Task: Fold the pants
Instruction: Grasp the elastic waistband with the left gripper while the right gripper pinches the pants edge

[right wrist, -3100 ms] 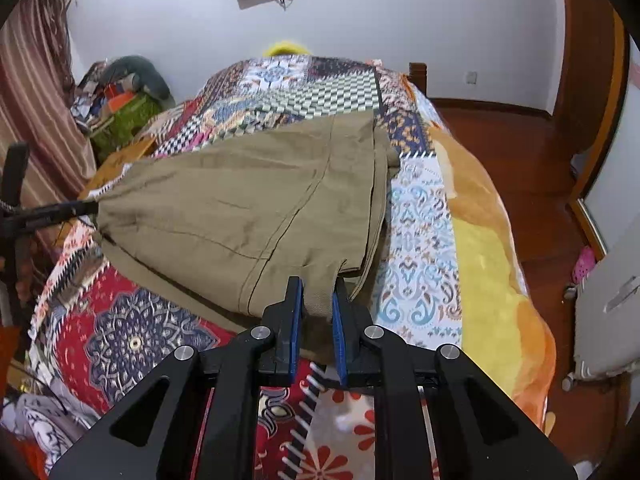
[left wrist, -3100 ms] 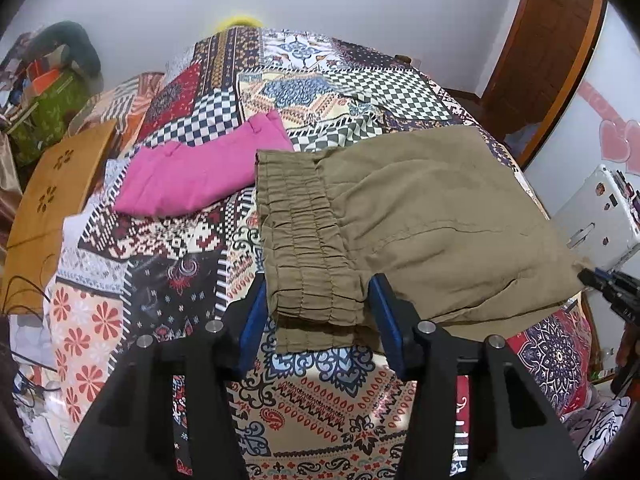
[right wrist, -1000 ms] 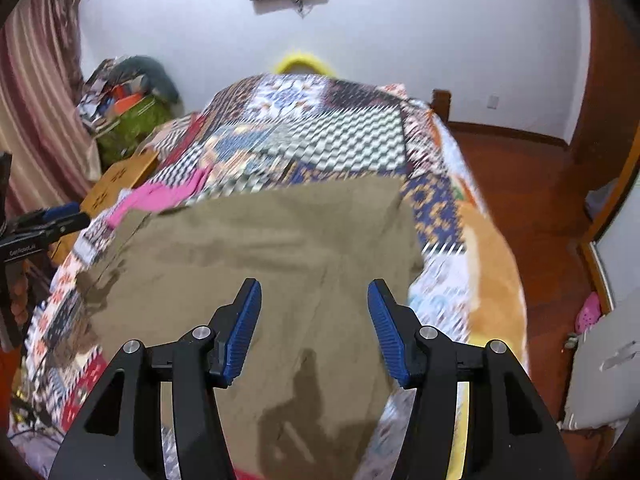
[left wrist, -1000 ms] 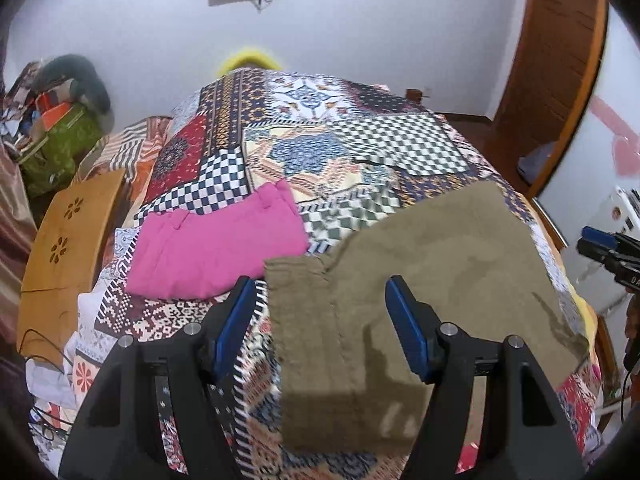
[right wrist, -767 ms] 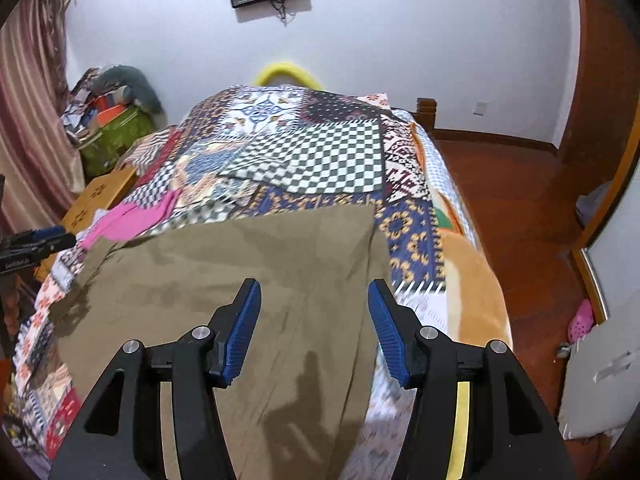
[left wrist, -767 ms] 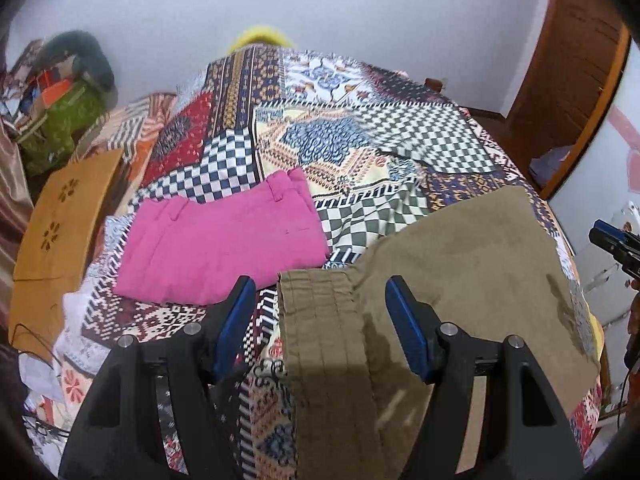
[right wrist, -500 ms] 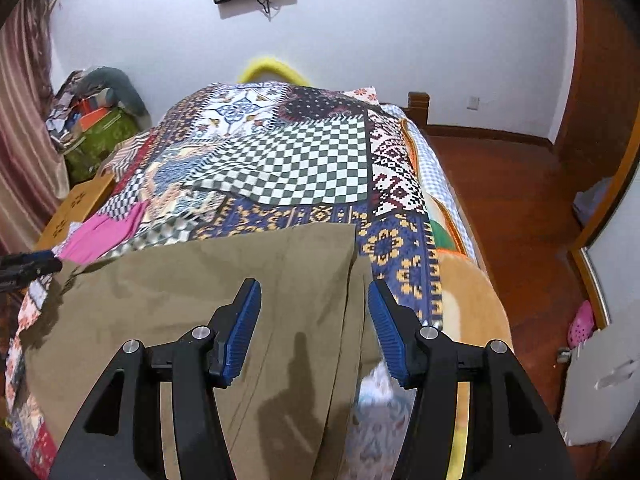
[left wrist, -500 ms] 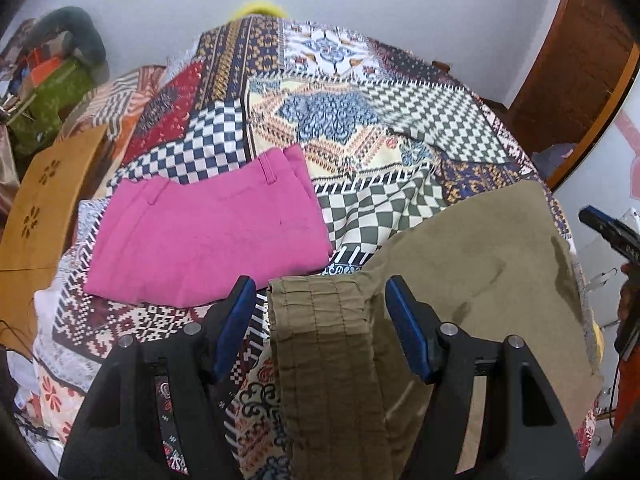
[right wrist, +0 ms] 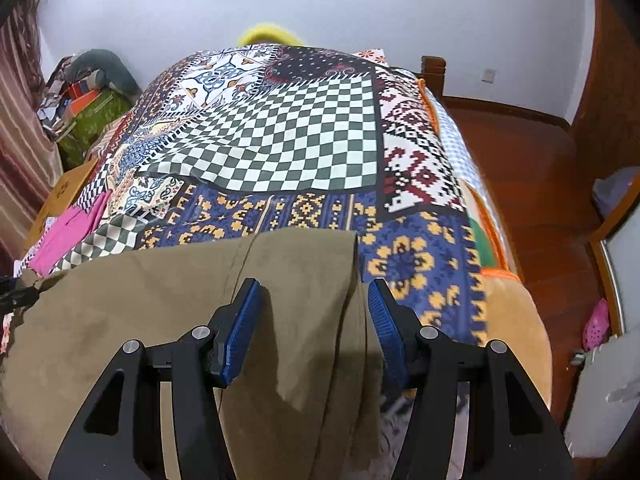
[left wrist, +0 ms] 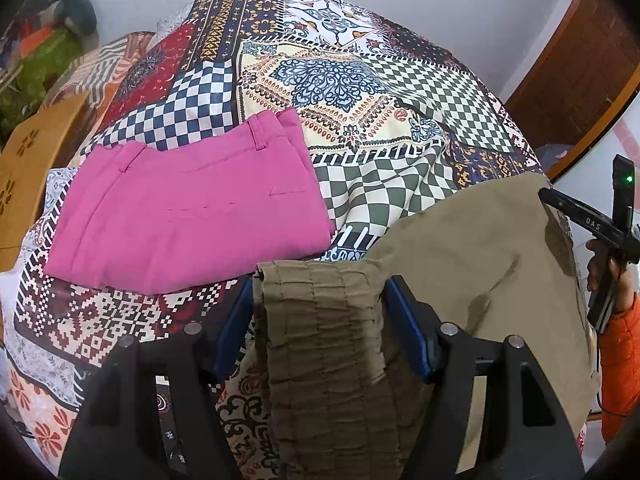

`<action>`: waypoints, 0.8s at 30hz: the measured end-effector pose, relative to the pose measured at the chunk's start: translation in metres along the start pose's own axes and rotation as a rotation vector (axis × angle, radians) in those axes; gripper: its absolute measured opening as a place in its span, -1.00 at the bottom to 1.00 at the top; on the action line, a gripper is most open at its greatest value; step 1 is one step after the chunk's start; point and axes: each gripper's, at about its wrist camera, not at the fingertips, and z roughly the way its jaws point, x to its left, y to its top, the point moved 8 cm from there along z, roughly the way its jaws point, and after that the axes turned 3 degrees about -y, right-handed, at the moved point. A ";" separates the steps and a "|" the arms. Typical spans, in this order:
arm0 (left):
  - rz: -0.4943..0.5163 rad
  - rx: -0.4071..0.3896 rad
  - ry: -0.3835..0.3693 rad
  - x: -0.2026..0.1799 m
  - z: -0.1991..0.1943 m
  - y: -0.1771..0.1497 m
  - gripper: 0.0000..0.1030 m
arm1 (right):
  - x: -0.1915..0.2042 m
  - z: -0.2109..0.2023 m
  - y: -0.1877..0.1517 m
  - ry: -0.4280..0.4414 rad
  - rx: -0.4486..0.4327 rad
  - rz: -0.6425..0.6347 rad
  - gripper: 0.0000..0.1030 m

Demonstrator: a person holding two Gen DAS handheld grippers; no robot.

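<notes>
- The olive pants [left wrist: 460, 264] are seen spread flat across the near part of the bed, on the patchwork quilt [left wrist: 332, 80].
- Their gathered elastic waistband [left wrist: 320, 320] is laid at the left end, running toward the camera in the left wrist view.
- The hem end [right wrist: 320, 272] is seen in the right wrist view, its straight edge lying across the blue-and-yellow patch of the quilt.
- The left gripper [left wrist: 320, 320] is held spread wide over the waistband, one blue pad [left wrist: 234, 324] to either side of it; nothing is pinched.
- The right gripper [right wrist: 312, 316] is likewise released, its blue pads [right wrist: 240, 328] parted above the hem end with cloth showing between them.
- Whether either gripper is resting on the fabric cannot be told.
- The right gripper is also caught at the right edge of the left wrist view, over the far end of the pants.
- A pair of folded pink pants [left wrist: 192, 208] is laid on the quilt just beyond the waistband, close to it but apart.
- A wooden panel [left wrist: 36, 168] with cut-out flowers is seen beside the bed on the left.
- A red-brown wooden floor [right wrist: 540, 176] is seen to the right of the bed.
</notes>
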 end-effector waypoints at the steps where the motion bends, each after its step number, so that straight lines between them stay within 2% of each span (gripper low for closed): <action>1: 0.003 -0.002 0.001 0.000 0.000 0.000 0.28 | 0.000 0.002 0.001 0.005 0.002 0.002 0.01; 4: 0.017 -0.008 0.012 -0.002 -0.002 0.001 0.25 | 0.002 0.006 0.003 0.014 0.000 -0.006 -0.05; 5: 0.022 -0.010 0.017 -0.003 -0.002 0.001 0.24 | 0.003 0.005 0.003 0.019 -0.002 -0.018 -0.26; 6: 0.028 -0.014 0.023 -0.004 -0.003 0.001 0.23 | 0.004 0.006 0.003 0.016 0.000 -0.026 -0.34; 8: 0.028 -0.020 0.031 -0.004 -0.004 0.001 0.20 | 0.006 0.006 0.003 0.010 0.002 -0.048 -0.70; 9: 0.025 -0.025 0.035 -0.004 -0.005 0.002 0.16 | 0.007 0.006 0.003 0.011 0.004 -0.060 -0.78; 11: 0.019 -0.036 0.040 -0.003 -0.008 0.002 0.10 | 0.006 0.006 0.005 0.004 -0.008 -0.068 -0.83; 12: 0.022 -0.043 0.054 -0.003 -0.011 0.003 0.00 | 0.006 0.004 0.005 0.001 -0.021 -0.073 -0.84; 18: 0.072 -0.088 0.111 -0.010 -0.023 0.008 -0.05 | 0.004 -0.004 0.012 -0.103 -0.099 -0.150 -0.90; 22: 0.032 -0.050 0.099 -0.002 -0.009 0.009 -0.04 | 0.004 0.004 0.014 -0.157 -0.085 -0.187 -0.90; 24: 0.018 -0.037 0.086 0.001 -0.005 0.009 -0.01 | 0.005 0.011 0.011 -0.150 -0.049 -0.188 -0.89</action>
